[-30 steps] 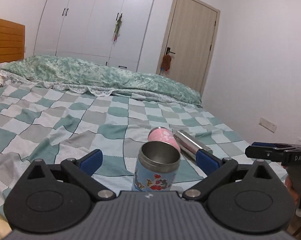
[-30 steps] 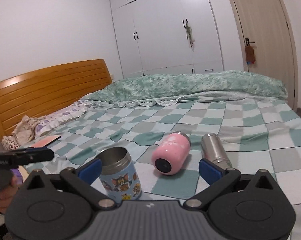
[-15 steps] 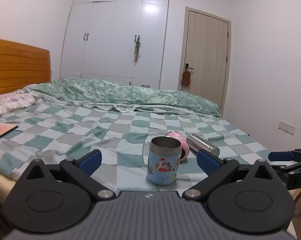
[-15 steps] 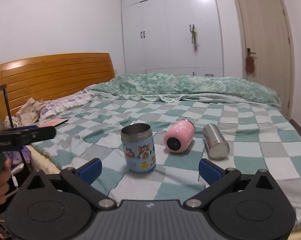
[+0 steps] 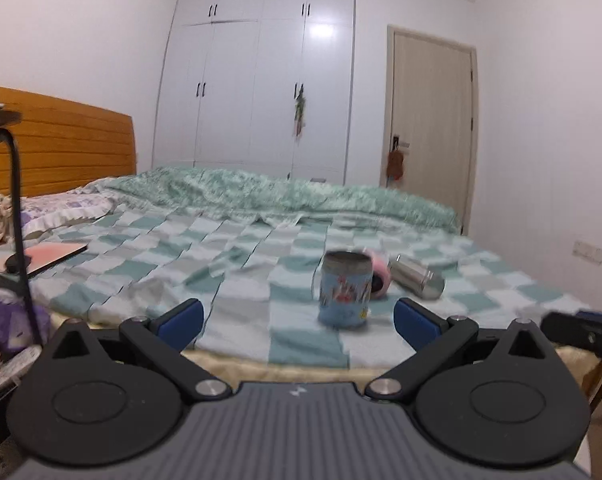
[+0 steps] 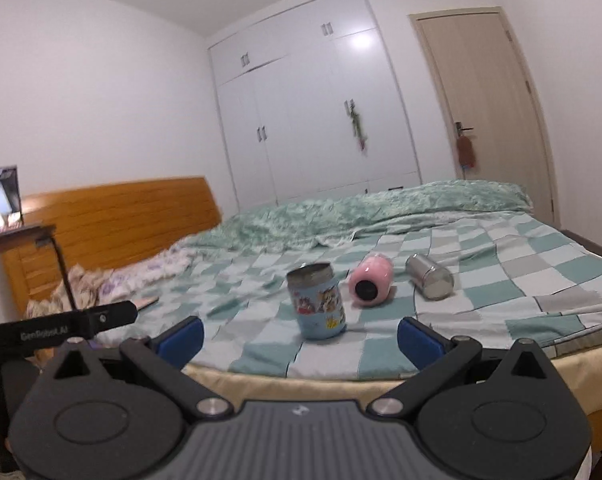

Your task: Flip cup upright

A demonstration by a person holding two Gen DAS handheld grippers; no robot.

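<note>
The blue cartoon-printed steel cup (image 6: 319, 306) is seen standing upright, mouth up, near the bed's front edge — the flip is judged done. At its 2 o'clock a pink bottle (image 6: 371, 284) lies sideways. Both tongs — left (image 5: 297, 322), right (image 6: 299, 338) — are spread, pinching nothing.

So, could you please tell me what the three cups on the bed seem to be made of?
The blue cartoon cup looks like steel under a printed wrap: its rim is bare grey metal. The pink cup has a matte pink coat, perhaps paint or plastic. The silver cup appears to be brushed stainless steel, with a dull sheen.
</note>
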